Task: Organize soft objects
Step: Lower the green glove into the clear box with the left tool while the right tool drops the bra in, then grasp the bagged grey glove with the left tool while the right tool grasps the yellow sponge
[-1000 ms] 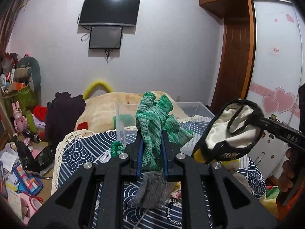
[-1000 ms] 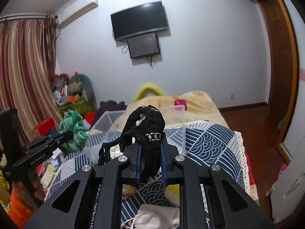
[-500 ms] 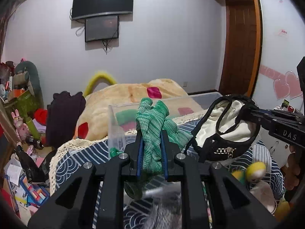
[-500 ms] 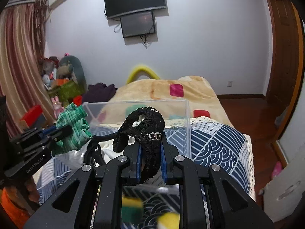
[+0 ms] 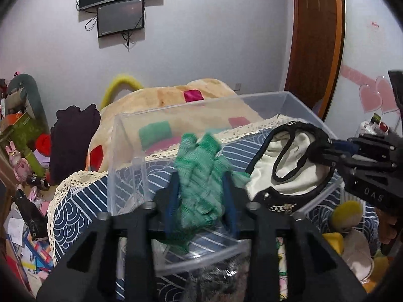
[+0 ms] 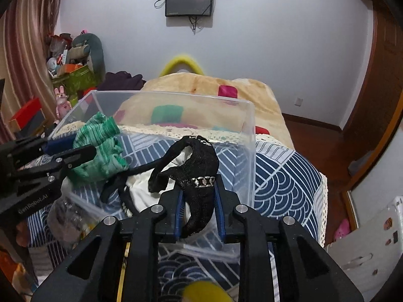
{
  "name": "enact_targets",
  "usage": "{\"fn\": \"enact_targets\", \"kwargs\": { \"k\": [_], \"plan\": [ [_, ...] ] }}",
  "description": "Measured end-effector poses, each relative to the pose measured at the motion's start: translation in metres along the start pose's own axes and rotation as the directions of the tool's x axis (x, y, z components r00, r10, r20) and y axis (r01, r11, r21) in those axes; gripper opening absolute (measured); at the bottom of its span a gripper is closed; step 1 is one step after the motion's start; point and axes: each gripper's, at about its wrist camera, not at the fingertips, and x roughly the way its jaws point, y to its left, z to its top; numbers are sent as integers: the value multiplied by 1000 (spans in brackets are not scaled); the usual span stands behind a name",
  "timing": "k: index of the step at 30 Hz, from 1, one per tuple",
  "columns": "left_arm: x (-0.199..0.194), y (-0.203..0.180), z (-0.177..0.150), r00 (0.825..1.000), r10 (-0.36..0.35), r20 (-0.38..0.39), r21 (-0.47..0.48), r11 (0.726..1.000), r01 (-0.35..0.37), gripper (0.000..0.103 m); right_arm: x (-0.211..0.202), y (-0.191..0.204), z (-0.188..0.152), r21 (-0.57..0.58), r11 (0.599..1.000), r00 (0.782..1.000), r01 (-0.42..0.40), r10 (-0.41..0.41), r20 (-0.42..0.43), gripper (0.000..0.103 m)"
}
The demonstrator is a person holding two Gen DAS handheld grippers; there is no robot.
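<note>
My left gripper (image 5: pixel 200 196) is shut on a green knitted glove (image 5: pixel 200 176) and holds it over the open clear plastic bin (image 5: pixel 161 115). The glove (image 6: pixel 99 148) and the left gripper (image 6: pixel 83 154) also show at the left of the right wrist view. My right gripper (image 6: pixel 197 201) is shut on a black and cream cap with a chain trim (image 6: pixel 199 166), also over the bin (image 6: pixel 176 98). The cap (image 5: pixel 289 168) and the right gripper (image 5: pixel 325 151) show at the right of the left wrist view.
The bin stands on a bed with a blue wave-pattern cover (image 6: pixel 284 176) and a beige blanket (image 6: pixel 201 88). A yellow soft ball (image 5: pixel 347 214) and a grey knit item (image 5: pixel 221 281) lie near the bin's front. Toys and boxes (image 5: pixel 22 130) clutter the left side.
Both grippers have moved forward and down over the bin with their items. The bin now fills the middle of both views.
</note>
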Motion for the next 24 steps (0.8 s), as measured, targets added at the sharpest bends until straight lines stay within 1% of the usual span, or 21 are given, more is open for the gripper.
{"fn": "enact_targets", "kwargs": {
  "k": [3,5,6,7,8,10,12,13,14,15,16,17,18,19,24],
  "plan": [
    [-16,-1,0,999,-7,34,6,1000,6,46,-14,-3,-7,-5,1000,1000,-25,25,11,24],
    [-26,-1,0,999,-5,54,12,1000,4,51,-22,-5,-9,-8,1000,999,-29,29,24,26],
    [-33,-1,0,998,-4,66,11,1000,4,56,-23,-4,-7,-8,999,999,-32,32,30,29],
    [-39,-1,-1,997,-4,76,8,1000,4,60,-30,-5,-9,-6,999,998,-38,38,42,35],
    [-46,1,-2,996,-6,88,4,1000,6,62,-35,-6,-11,-3,999,998,-41,41,53,39],
    [-57,3,-5,994,-7,106,-5,1000,7,70,-45,-6,-13,1,999,995,-50,50,85,53],
    [-66,6,-10,993,-7,121,-14,1000,9,75,-54,-4,-14,-4,998,993,-60,60,102,59],
    [-71,6,-14,992,-5,125,-17,1000,7,80,-58,-1,-15,-8,998,992,-67,67,108,63],
    [-75,6,-18,992,-1,127,-22,1000,4,83,-63,1,-20,-14,997,991,-78,79,112,65],
    [-77,6,-22,992,3,127,-27,1000,0,90,-65,3,-23,-21,996,990,-89,91,109,67],
    [-79,6,-28,992,9,128,-35,999,-4,93,-66,5,-22,-24,995,989,-95,97,107,71],
    [-80,6,-35,992,18,126,-41,999,-13,94,-67,8,-27,-23,994,989,-105,107,107,74],
    [-80,6,-41,993,23,119,-41,999,-19,94,-68,10,-31,-21,994,988,-110,112,105,80],
    [-78,6,-48,994,30,105,-40,999,-26,94,-67,12,-34,-20,993,988,-116,118,103,82],
    [-69,6,-76,998,36,42,-42,999,-34,94,-54,27,-52,-18,990,988,-143,144,57,82]
  ]
}}
